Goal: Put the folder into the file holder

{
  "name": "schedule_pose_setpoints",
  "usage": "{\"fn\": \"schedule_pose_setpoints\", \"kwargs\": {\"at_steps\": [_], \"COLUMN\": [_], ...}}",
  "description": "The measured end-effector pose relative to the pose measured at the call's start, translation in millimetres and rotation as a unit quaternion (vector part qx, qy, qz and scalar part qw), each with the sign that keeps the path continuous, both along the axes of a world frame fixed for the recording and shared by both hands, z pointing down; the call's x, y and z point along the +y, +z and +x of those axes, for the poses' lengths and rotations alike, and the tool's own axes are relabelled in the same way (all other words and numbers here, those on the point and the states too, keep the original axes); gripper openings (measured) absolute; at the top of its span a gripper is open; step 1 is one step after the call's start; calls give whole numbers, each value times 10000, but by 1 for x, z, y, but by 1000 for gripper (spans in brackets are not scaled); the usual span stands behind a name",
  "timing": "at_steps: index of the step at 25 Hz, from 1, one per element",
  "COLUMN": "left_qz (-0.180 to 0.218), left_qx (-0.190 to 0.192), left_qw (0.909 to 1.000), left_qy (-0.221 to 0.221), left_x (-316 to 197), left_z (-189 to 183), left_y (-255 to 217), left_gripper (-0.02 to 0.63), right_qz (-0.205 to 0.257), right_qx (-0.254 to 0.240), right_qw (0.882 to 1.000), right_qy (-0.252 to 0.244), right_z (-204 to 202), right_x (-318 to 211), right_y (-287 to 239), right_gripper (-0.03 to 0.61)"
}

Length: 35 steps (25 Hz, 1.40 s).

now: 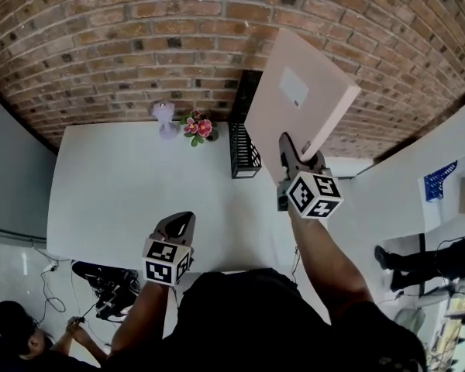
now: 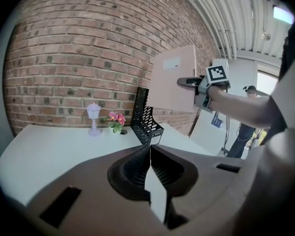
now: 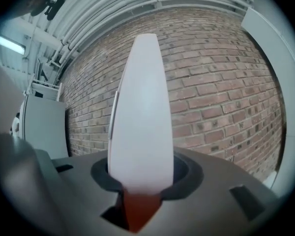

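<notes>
My right gripper (image 1: 298, 155) is shut on the lower edge of a thick pale pink folder (image 1: 298, 91) and holds it up in the air, tilted. The folder hangs just right of the black mesh file holder (image 1: 244, 149), which stands upright on the white table (image 1: 116, 177) by the brick wall. In the right gripper view the folder's (image 3: 141, 112) spine rises from between the pads. The left gripper view shows the folder (image 2: 173, 77) above the file holder (image 2: 145, 119). My left gripper (image 1: 182, 222) is low near the table's front edge, shut and holding nothing, its tips (image 2: 150, 149) touching.
A small pot of pink flowers (image 1: 198, 127) and a pale lilac lamp-shaped ornament (image 1: 165, 118) stand left of the file holder against the wall. A person (image 1: 15, 332) crouches at the lower left by black equipment (image 1: 108, 281). Another person's legs (image 1: 418, 262) show at the right.
</notes>
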<state>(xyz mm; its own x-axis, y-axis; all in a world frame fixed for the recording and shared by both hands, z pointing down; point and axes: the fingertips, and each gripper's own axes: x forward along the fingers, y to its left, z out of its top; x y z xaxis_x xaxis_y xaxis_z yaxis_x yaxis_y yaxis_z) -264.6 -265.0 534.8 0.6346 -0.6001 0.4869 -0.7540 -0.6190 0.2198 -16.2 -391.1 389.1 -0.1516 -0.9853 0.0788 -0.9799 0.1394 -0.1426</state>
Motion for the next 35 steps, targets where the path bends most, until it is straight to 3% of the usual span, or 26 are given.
{"fn": "schedule_pose_setpoints", "kwargs": {"at_steps": [10, 16, 27, 35], "left_qz": [-121, -268, -357, -356], "left_qx": [-133, -251, -208, -141], "left_qw": [9984, 9969, 9964, 9969], "left_qy": [-540, -690, -734, -691], "left_x": [18, 24, 9, -2], "left_z": [-36, -52, -55, -54], "left_y": [7, 12, 20, 25], "left_gripper": [6, 6, 5, 6], "right_qz": [516, 645, 248, 66], "right_qx": [564, 314, 738, 670], "right_qw": [9958, 9943, 9951, 9968], "right_qy": [501, 783, 605, 426], "right_z": [-12, -21, -34, -39], "right_x": [-63, -87, -107, -109], "right_y": [-5, 8, 48, 63], "right_gripper": [167, 170, 183, 204]}}
